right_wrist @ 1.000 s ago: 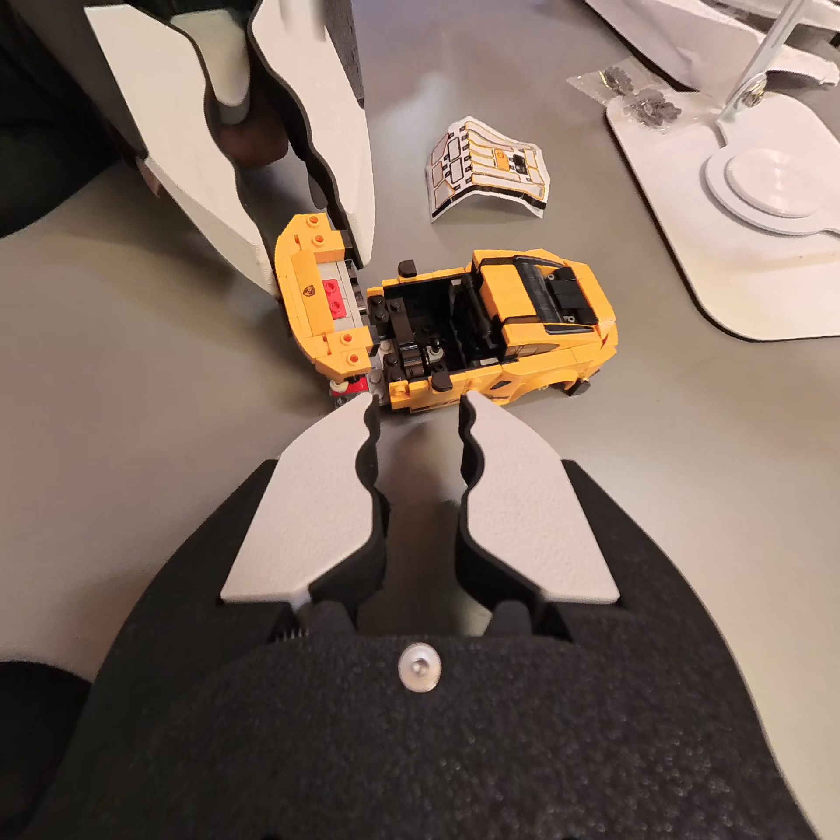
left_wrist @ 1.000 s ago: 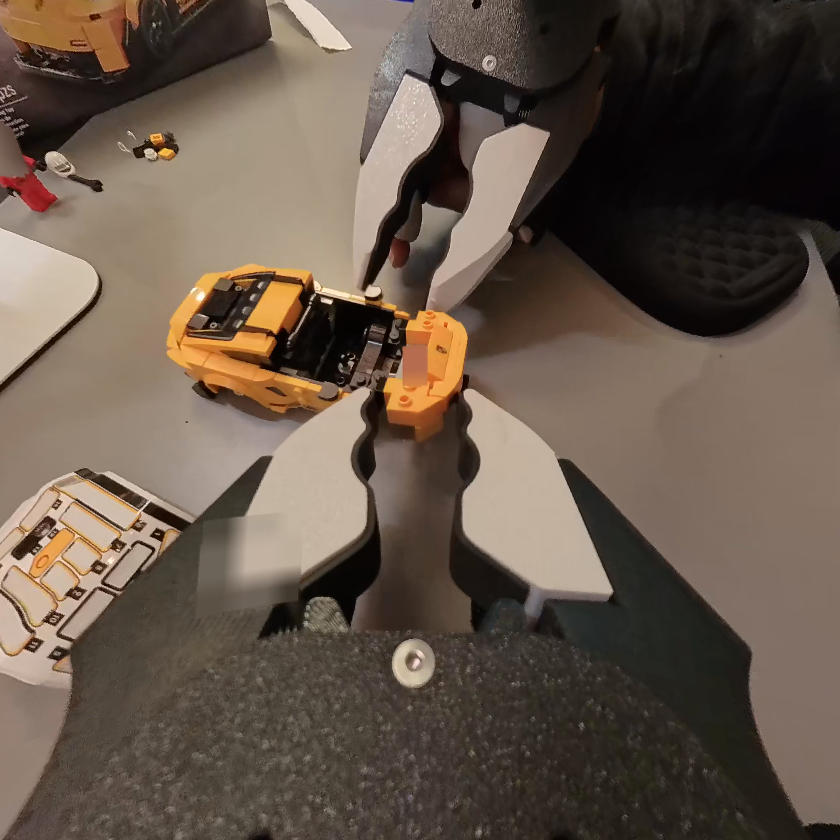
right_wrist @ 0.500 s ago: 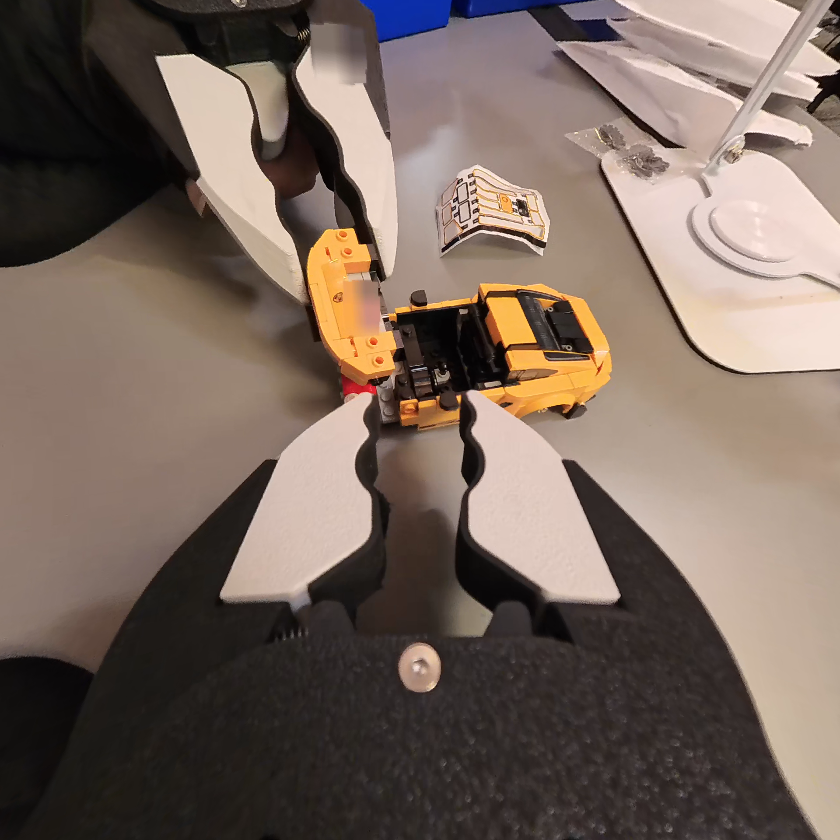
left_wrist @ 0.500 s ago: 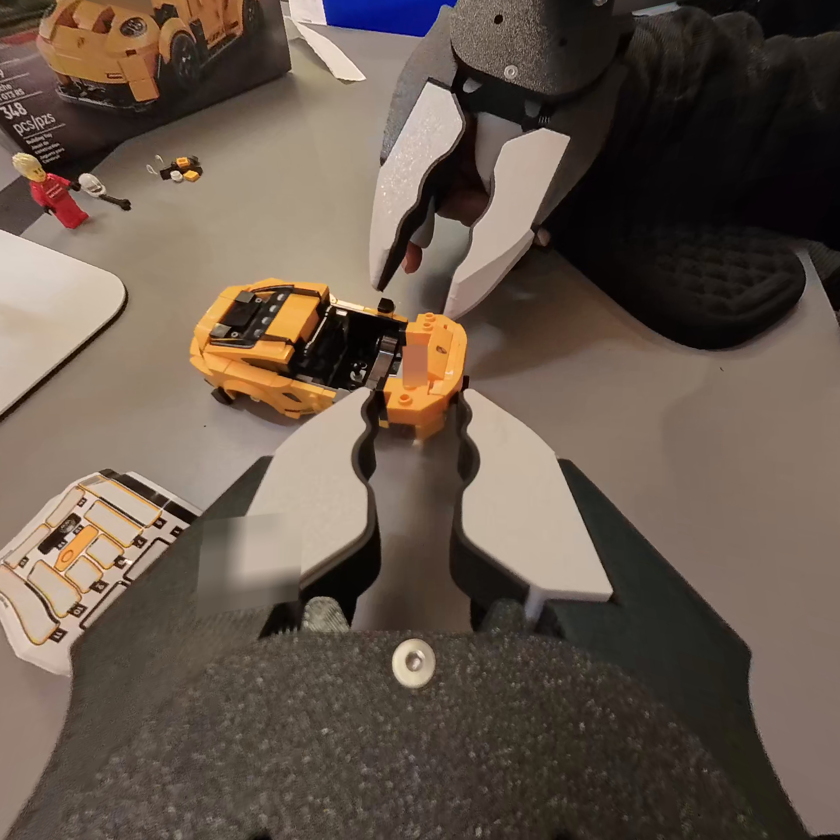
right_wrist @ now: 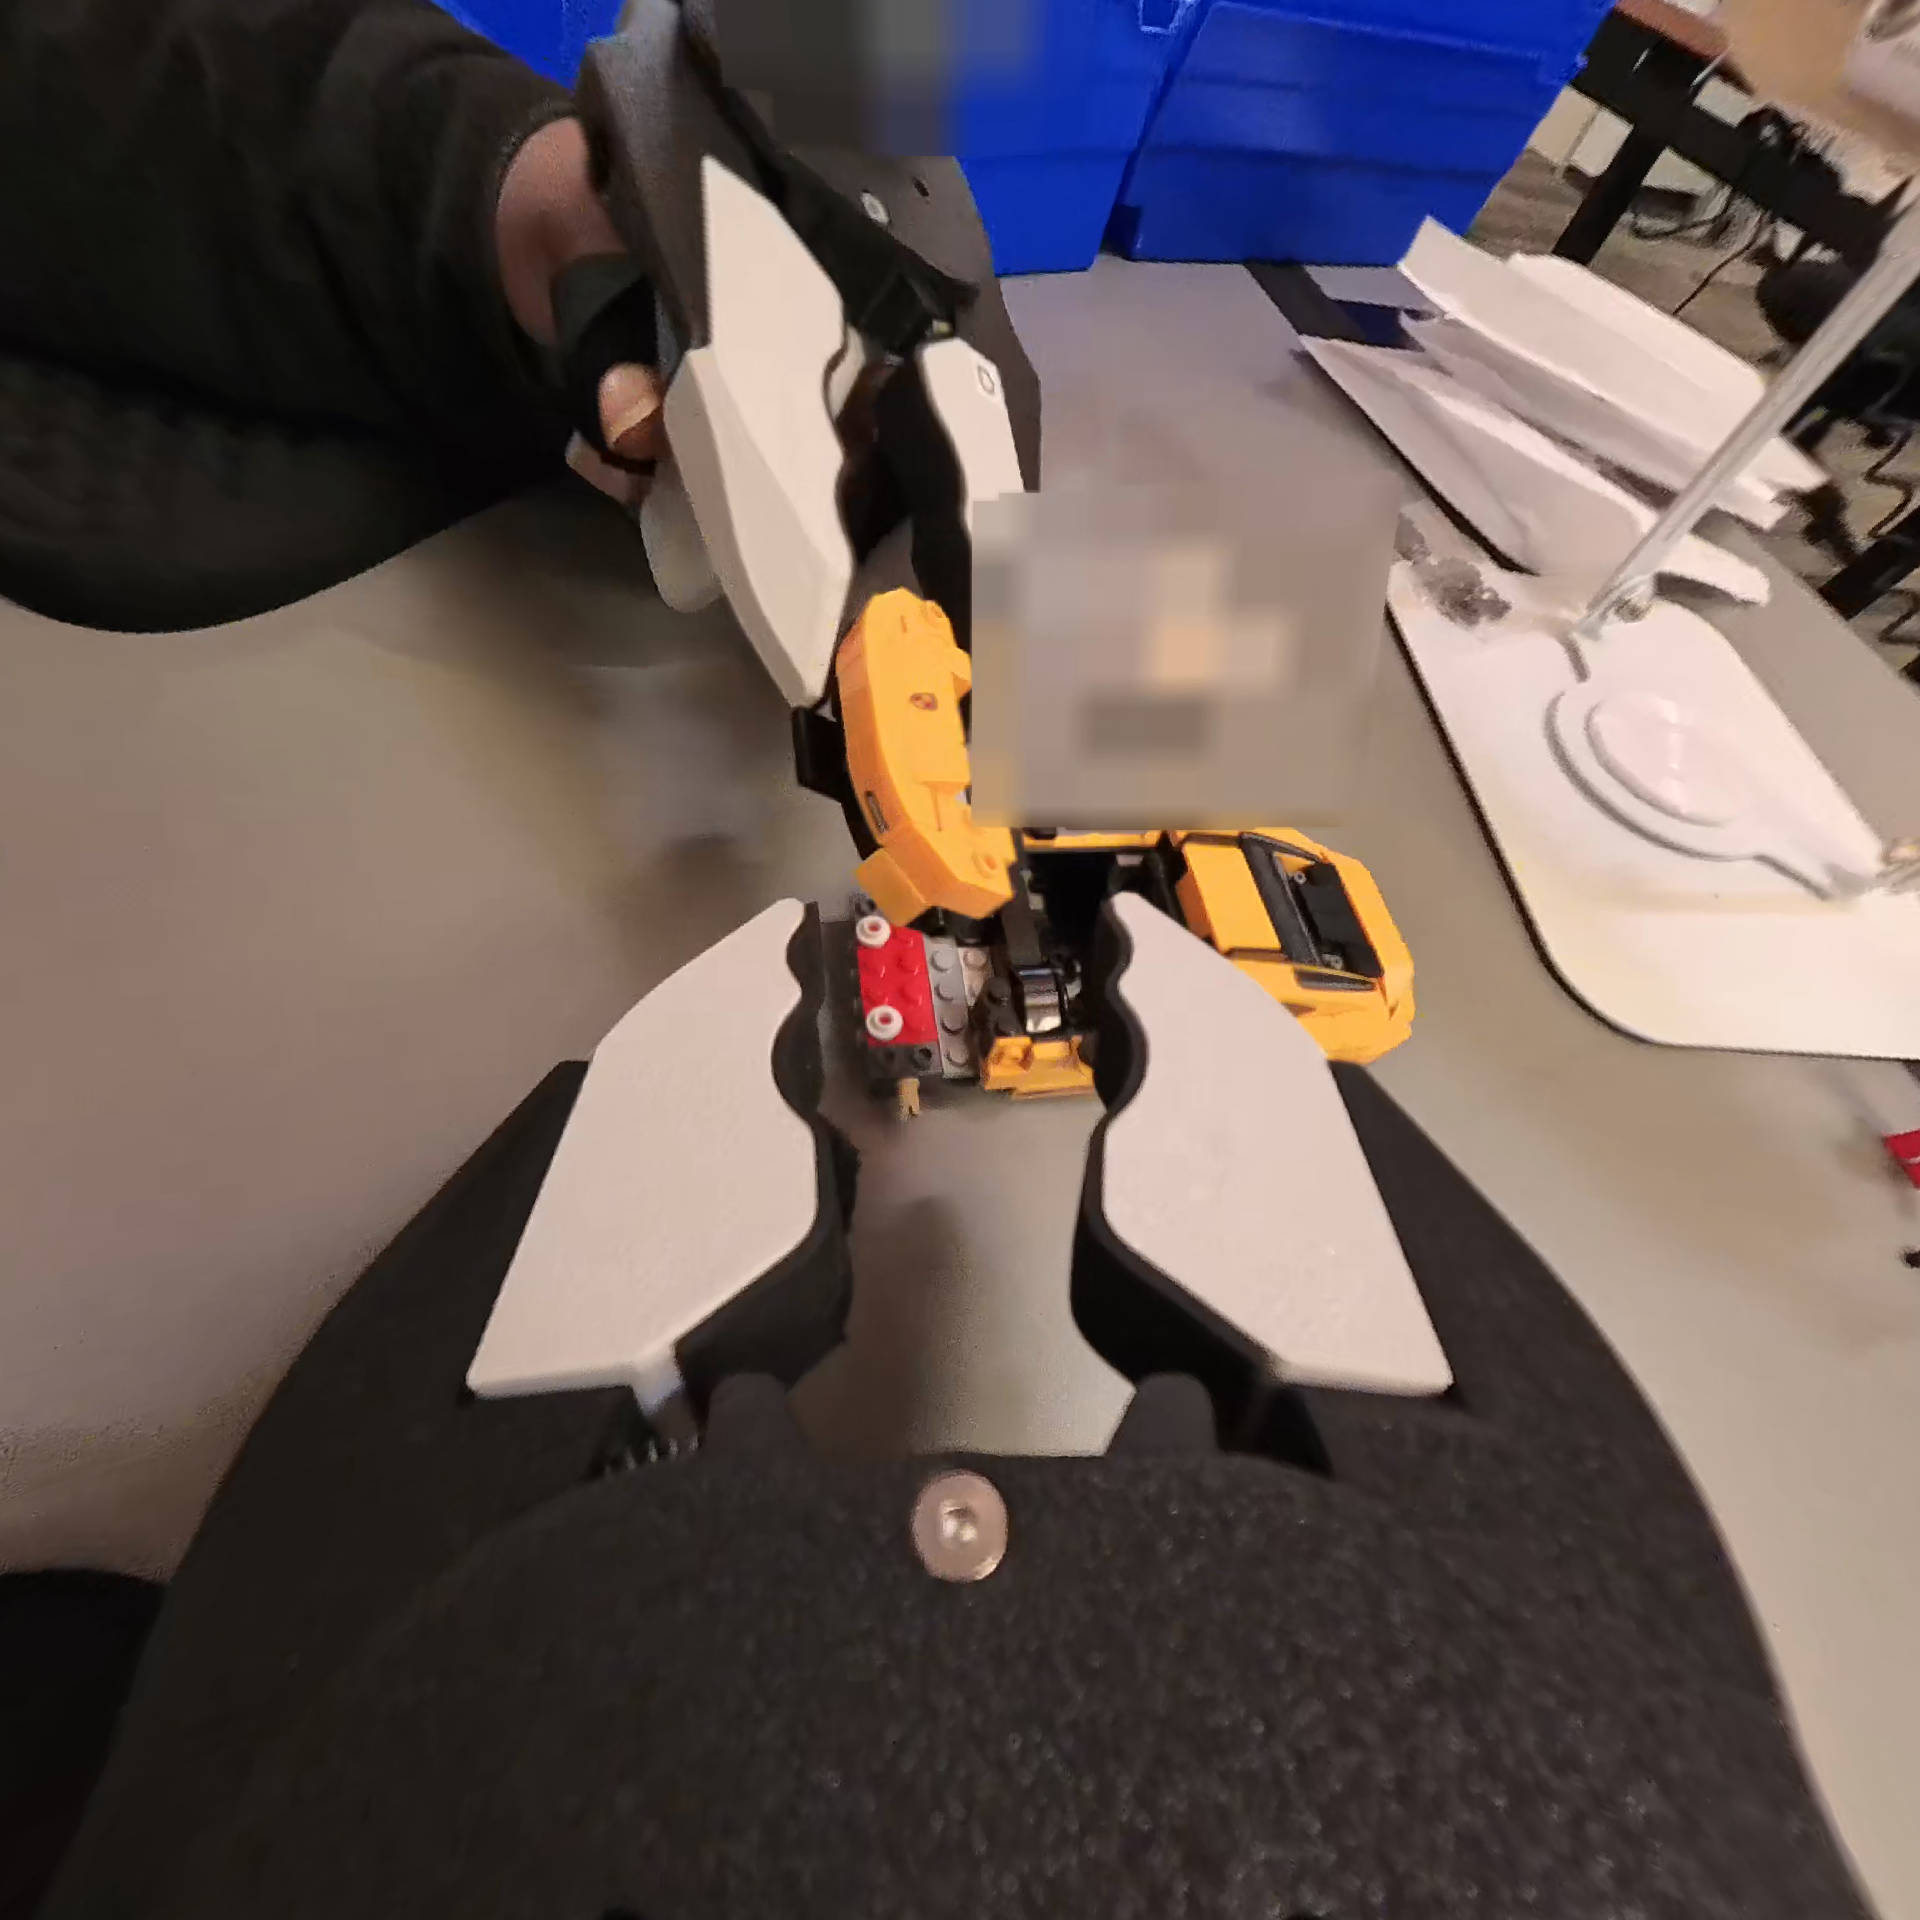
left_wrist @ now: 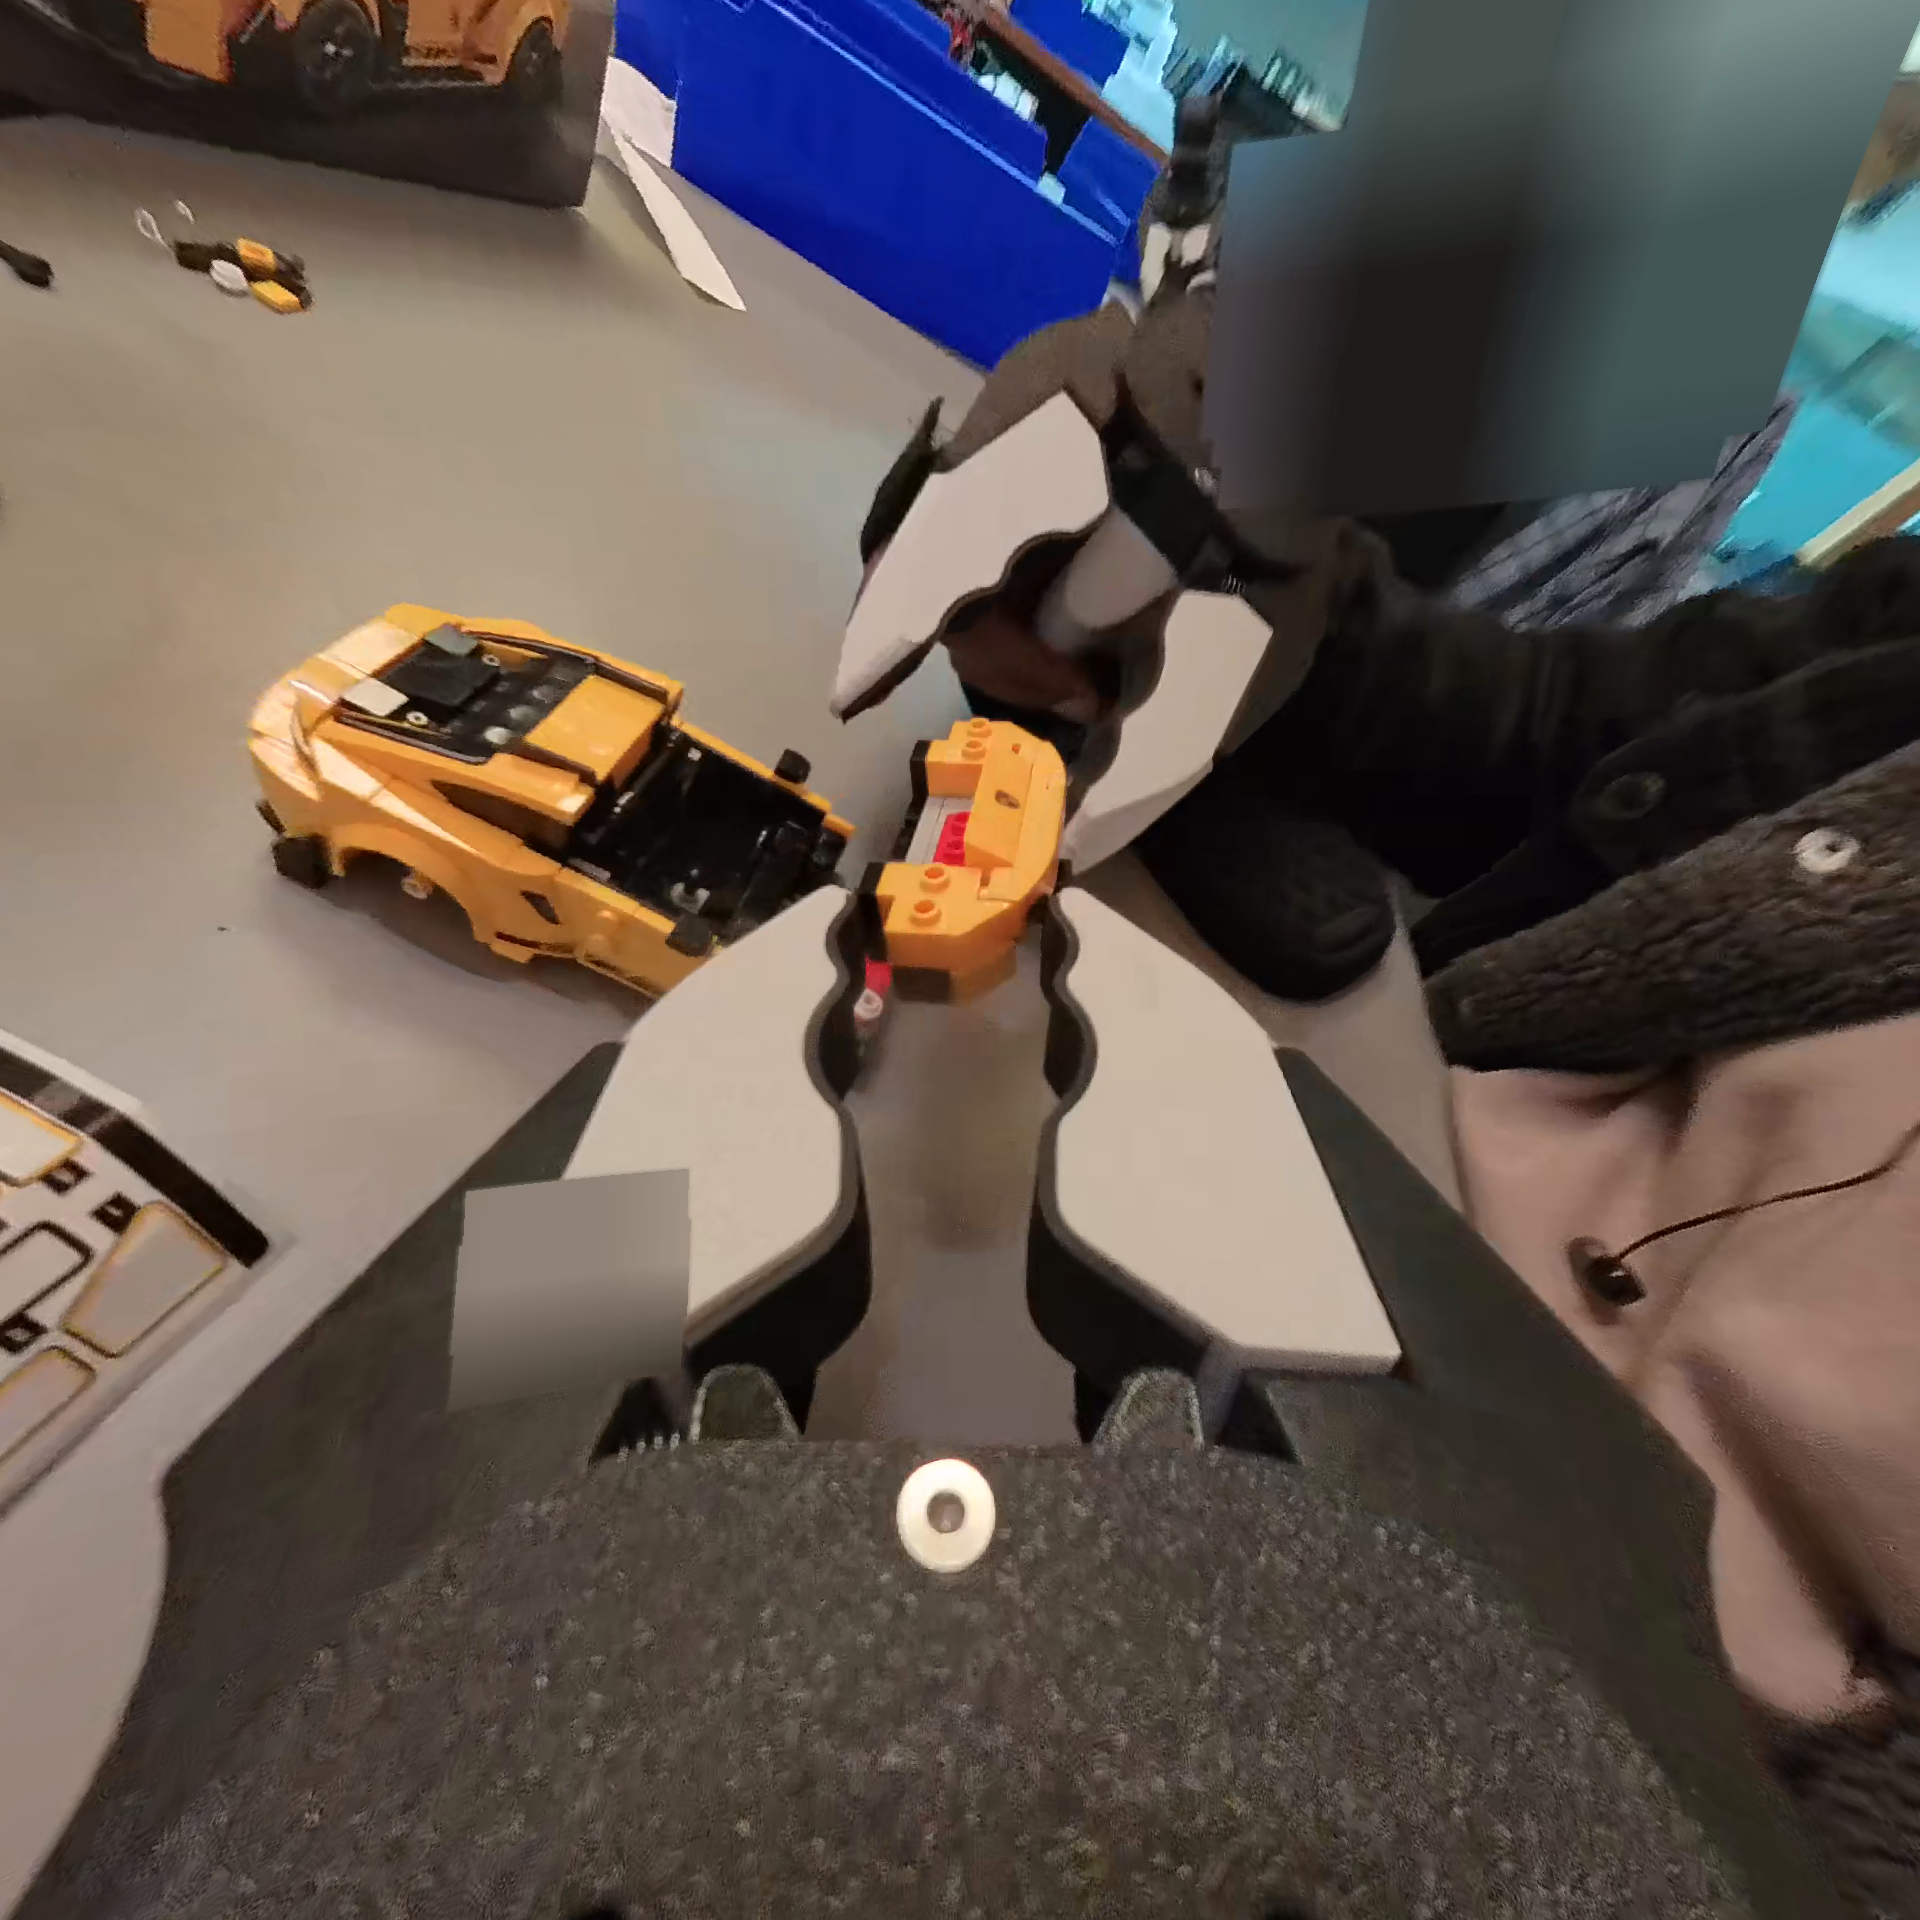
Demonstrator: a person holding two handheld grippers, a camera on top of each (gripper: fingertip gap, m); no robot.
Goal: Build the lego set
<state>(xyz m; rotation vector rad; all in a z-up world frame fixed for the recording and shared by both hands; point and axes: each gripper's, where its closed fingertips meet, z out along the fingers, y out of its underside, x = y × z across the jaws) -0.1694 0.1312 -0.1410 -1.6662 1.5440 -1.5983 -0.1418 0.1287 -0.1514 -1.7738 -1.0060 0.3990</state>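
The orange Lego car lies on the grey table; it also shows in the right wrist view. My left gripper is shut on the car's orange front section, which is apart from the body. In the right wrist view this section hangs tilted above the bare front chassis with its red plate. My right gripper is open, its fingers standing wide on either side of the chassis without pressing on it. Its fingers also show behind the section in the left wrist view.
A sticker sheet lies at the near left, small loose parts and the set's box at the far left. Blue bins stand at the back. A white stand base lies to the right, white paper behind it. My left and right fingertips are right by each other.
The orange front section has come off the car and risen in my left gripper. My right gripper has opened wider and now straddles the bare front chassis.
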